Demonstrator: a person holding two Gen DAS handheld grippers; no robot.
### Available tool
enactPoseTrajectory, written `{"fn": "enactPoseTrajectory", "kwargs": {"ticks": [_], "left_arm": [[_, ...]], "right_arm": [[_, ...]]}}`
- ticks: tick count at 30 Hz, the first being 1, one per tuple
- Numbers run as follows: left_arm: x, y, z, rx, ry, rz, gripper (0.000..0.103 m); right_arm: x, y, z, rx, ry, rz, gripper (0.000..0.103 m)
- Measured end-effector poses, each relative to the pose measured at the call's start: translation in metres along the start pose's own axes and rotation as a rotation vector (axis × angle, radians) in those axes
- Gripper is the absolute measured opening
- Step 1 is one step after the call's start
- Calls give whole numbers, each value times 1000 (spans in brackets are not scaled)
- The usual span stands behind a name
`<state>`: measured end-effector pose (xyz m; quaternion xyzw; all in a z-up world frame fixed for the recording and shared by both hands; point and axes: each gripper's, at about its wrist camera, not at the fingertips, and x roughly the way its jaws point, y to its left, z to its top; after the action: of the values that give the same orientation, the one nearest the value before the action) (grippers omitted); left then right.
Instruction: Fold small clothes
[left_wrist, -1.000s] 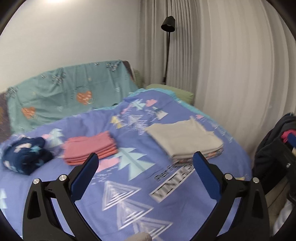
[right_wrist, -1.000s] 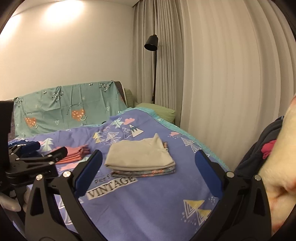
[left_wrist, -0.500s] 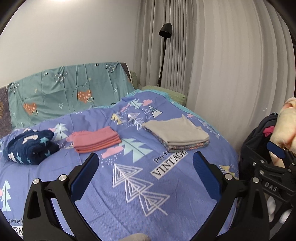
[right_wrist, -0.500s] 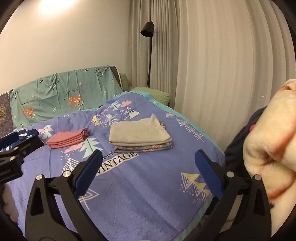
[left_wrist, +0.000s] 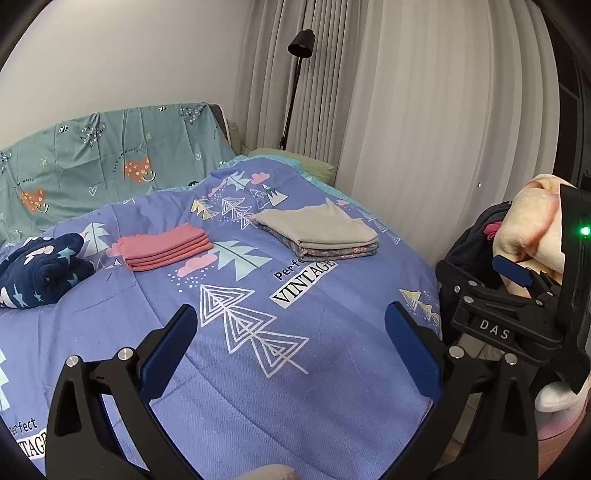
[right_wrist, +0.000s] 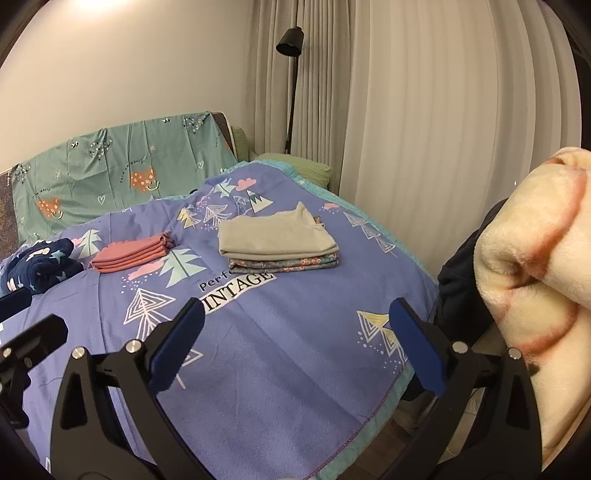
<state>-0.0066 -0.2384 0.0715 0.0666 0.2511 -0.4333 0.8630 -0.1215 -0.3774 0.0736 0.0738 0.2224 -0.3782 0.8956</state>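
A folded beige garment (left_wrist: 317, 227) (right_wrist: 273, 236) tops a floral stack on the purple bedspread (left_wrist: 258, 369) (right_wrist: 295, 350). A folded pink stack (left_wrist: 164, 247) (right_wrist: 133, 253) lies to its left, and a bundled navy star-print piece (left_wrist: 40, 271) (right_wrist: 38, 266) sits further left. My left gripper (left_wrist: 291, 349) hovers open over the bed's near part, holding nothing. My right gripper (right_wrist: 295, 345) is open too, near the bed's right edge; it appears in the left wrist view as a black body (left_wrist: 509, 295). A cream and pink fleece garment (right_wrist: 539, 280) (left_wrist: 532, 236) is piled at the right.
A teal sheet (left_wrist: 107, 166) covers the headboard. A black floor lamp (left_wrist: 295, 85) stands by pale curtains (left_wrist: 424, 129). Dark clothes (left_wrist: 472, 251) are heaped under the fleece off the bed's right side. A green pillow (right_wrist: 299, 168) lies at the far corner.
Both grippers have pulled back and swung right, away from the folded stacks. The fleece pile has come into view at the right. Both stay open.
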Motion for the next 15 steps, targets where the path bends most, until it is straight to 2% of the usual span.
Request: {"fn": "enactPoseTrajectory", "kwargs": {"ticks": [6, 15], "left_arm": [[-8, -1, -1, 5, -12, -4, 102], [-9, -5, -6, 36, -2, 7, 102]], "right_arm": [[-8, 6, 4, -7, -20, 3, 101], [-6, 11, 2, -15, 0, 2, 101]]}}
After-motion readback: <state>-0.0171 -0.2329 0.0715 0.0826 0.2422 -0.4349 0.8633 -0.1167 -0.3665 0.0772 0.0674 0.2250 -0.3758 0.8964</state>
